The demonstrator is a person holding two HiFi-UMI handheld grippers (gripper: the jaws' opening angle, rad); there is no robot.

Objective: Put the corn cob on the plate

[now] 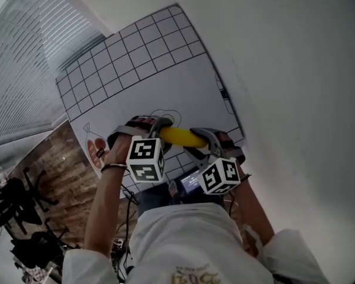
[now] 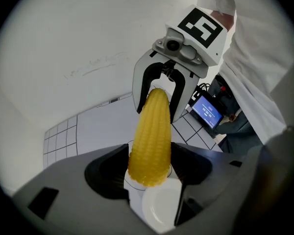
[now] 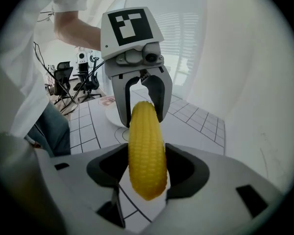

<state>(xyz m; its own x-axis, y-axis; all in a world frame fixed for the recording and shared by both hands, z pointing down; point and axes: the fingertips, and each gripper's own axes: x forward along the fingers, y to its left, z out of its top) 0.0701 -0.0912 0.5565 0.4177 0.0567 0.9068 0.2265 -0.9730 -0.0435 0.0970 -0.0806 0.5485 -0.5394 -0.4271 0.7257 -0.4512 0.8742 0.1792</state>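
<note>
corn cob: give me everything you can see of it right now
The yellow corn cob looks like glossy plastic, with even rows of kernels and no husk. One end is broad and blunt and the other tapers to a rounded tip. It lies roughly level between the two grippers. The left gripper is closed on the blunt end and the right gripper on the tapered end. Nothing else touches it. It appears to be held clear above the white gridded mat, not on the white plate.

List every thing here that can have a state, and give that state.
corn cob: held in the air by both ends
left gripper: shut on corn cob
right gripper: shut on corn cob
plate: on the mat, visible part bare
screen: lit
</note>
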